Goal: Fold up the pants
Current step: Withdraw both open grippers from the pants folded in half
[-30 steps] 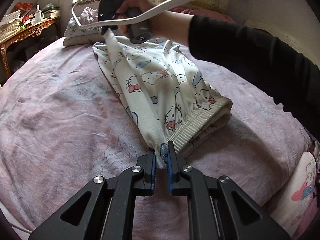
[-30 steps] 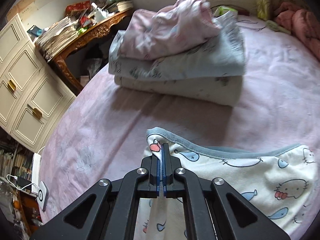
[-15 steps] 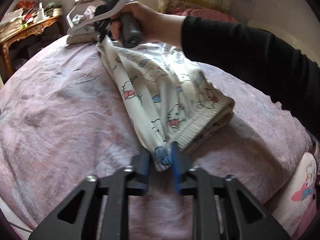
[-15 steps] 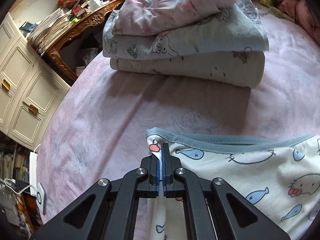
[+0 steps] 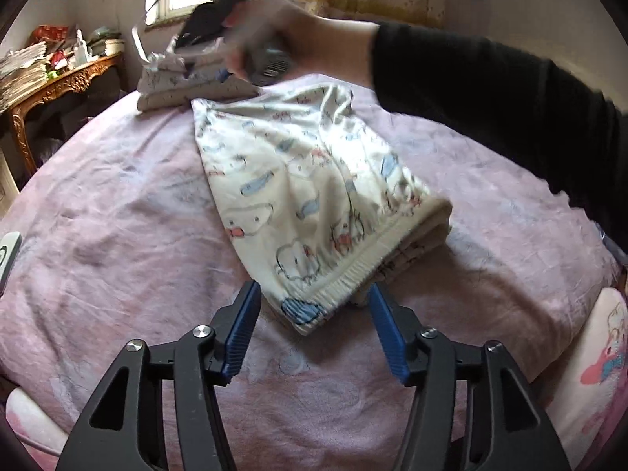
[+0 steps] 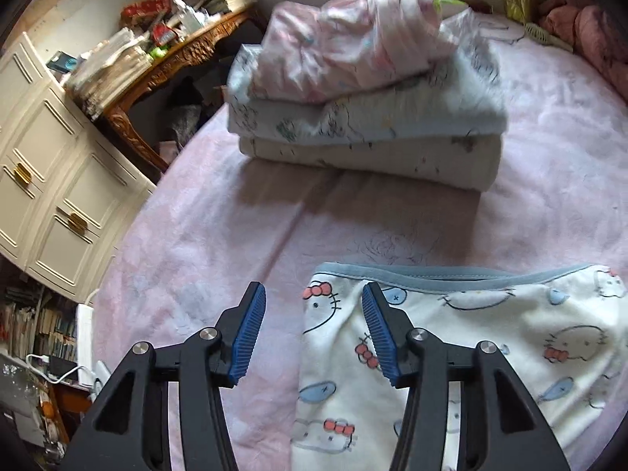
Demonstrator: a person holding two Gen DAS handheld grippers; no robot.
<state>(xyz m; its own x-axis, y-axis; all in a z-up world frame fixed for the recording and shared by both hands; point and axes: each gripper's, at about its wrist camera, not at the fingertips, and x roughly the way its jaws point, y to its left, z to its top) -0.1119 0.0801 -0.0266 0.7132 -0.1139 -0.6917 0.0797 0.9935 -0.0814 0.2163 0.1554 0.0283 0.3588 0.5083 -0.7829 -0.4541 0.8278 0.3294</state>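
Note:
White cartoon-cat print pants [image 5: 310, 196] lie folded on the pink bedspread [image 5: 117, 216], elastic waistband toward my left gripper. My left gripper [image 5: 314, 310] is open, its blue pads on either side of the waistband corner, holding nothing. My right gripper [image 6: 314, 314] is open over the blue-trimmed cuff end of the pants [image 6: 471, 325], and the cuff corner lies flat between its pads. In the left wrist view the right gripper body [image 5: 219, 27] is blurred above the far end of the pants, held by a hand in a black sleeve.
A stack of folded clothes [image 6: 365, 90] sits on the bed just beyond the pants, also in the left wrist view [image 5: 184, 82]. A carved wooden desk [image 6: 172, 62] piled with papers and white cabinets [image 6: 47, 180] stand left of the bed. A pink-print pillow [image 5: 596, 373] lies at the near right.
Both grippers have opened and let go of the pants, which now lie flat on the bed. The right gripper has lifted back slightly from the cuff.

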